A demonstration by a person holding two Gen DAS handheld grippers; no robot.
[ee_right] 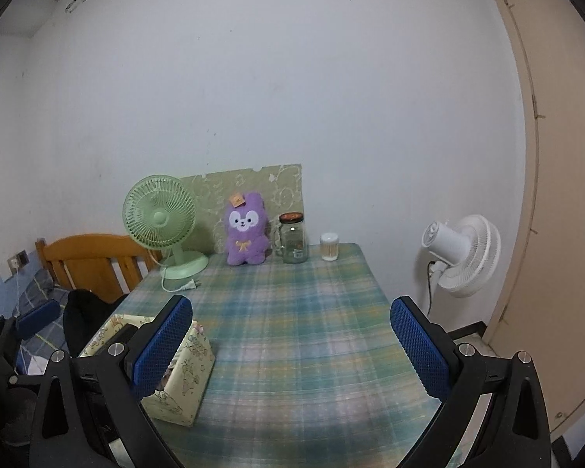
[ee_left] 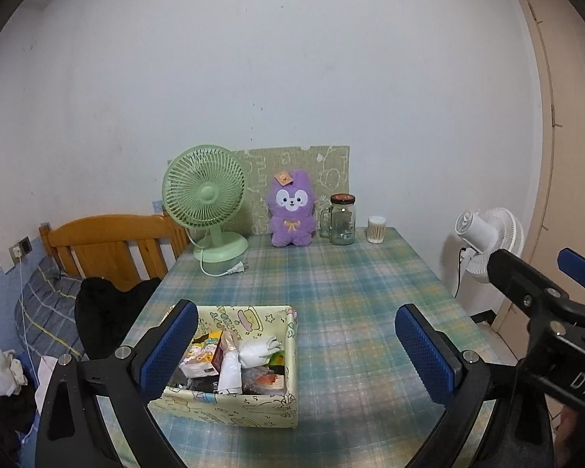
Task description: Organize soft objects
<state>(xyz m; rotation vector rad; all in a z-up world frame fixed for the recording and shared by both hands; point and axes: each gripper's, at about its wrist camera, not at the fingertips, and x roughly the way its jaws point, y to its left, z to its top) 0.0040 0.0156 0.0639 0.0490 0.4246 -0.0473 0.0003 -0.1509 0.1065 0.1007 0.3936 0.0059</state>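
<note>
Plush [ee_left: 291,210] sits upright at 12 o'clock on the table [ee_left: 351,292], leaning against the patterned board [ee_left: 331,171], between the green fan [ee_left: 204,195] at 11 and the jar [ee_left: 342,218] at 1. It looks like the soft thing the task means, and it is well apart from both grippers. Near 6 o'clock stands the open box [ee_left: 253,409], already crowded with packets and a white glove-like item; probably the place where soft things belong. The left gripper [ee_left: 296,351] hovers just above and beside the box, jaws spread wide and empty, one finger over its left wall. The right gripper [ee_right: 288,347] hangs over bare tablecloth, jaws likewise released and holding nothing. Both point toward the plush, seemingly readied for a reach across the table, which is not yet begun.
</note>
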